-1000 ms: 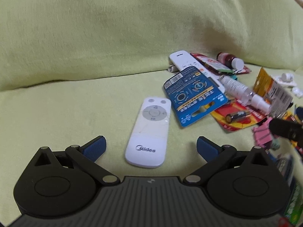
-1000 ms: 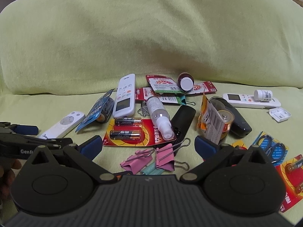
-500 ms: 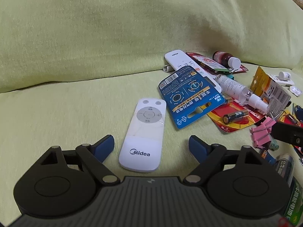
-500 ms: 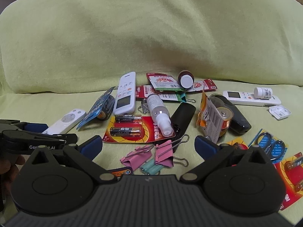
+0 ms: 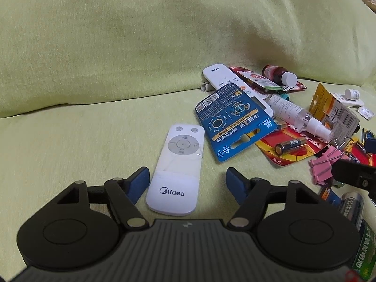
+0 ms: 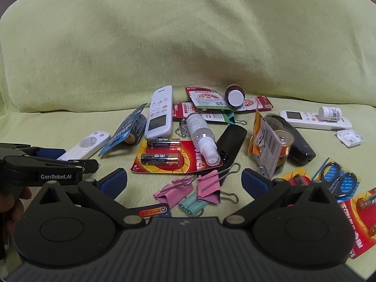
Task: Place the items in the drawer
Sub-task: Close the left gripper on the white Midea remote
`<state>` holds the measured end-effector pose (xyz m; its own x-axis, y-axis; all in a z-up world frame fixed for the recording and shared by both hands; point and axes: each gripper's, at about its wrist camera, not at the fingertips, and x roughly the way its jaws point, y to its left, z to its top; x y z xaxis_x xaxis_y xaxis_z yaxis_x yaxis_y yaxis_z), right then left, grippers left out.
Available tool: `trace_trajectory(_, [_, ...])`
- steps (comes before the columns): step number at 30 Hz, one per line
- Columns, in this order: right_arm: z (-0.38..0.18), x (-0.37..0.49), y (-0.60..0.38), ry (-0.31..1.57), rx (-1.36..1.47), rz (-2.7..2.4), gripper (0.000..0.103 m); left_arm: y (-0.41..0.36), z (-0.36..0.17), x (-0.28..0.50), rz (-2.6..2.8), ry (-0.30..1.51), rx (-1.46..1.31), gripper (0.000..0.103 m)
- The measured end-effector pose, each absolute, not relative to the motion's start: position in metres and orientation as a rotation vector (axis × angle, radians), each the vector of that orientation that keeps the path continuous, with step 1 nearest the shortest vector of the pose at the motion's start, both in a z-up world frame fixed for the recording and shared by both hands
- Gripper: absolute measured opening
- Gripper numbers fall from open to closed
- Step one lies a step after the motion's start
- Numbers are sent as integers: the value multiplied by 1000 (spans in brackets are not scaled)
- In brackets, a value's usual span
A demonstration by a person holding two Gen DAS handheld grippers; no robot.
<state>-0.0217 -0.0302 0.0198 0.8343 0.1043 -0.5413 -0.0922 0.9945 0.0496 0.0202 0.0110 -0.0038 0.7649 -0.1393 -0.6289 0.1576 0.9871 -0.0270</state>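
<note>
Left tool has closed in on white "Midea" remote, jaws wide apart either side, not gripping. Remote lies flat on green sofa cover. Right tool also spread, over pink clips; "GenRobot.AI" on left tool's body.

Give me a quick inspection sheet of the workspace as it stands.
Surface: green cloth, soft, creased.
Job's things: Midea remote flat, between the left gripper's jaws, untouched; no drawer seen.
Clutter: AUX remote, spray bottle, battery cards, pink clips, scissors, pill bottle.
Grippers: left open; right gripper open over the clips.
Cables: nothing seen.
Surroundings: cloth-covered backrest.
</note>
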Motion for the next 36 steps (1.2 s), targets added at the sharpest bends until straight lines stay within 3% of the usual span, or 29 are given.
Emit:
trace_trajectory(12, [21,-24,-31,570,20,109,103,13,-3,21,-149,680,22,56])
trace_trajectory(16, [22,-25,-32,567,25,107,103,12,-2,20,-156,683,27,46])
trace_trajectory(36, [22,-24,-30,569,36,115,103,3,-3,23,-153,679,70,48])
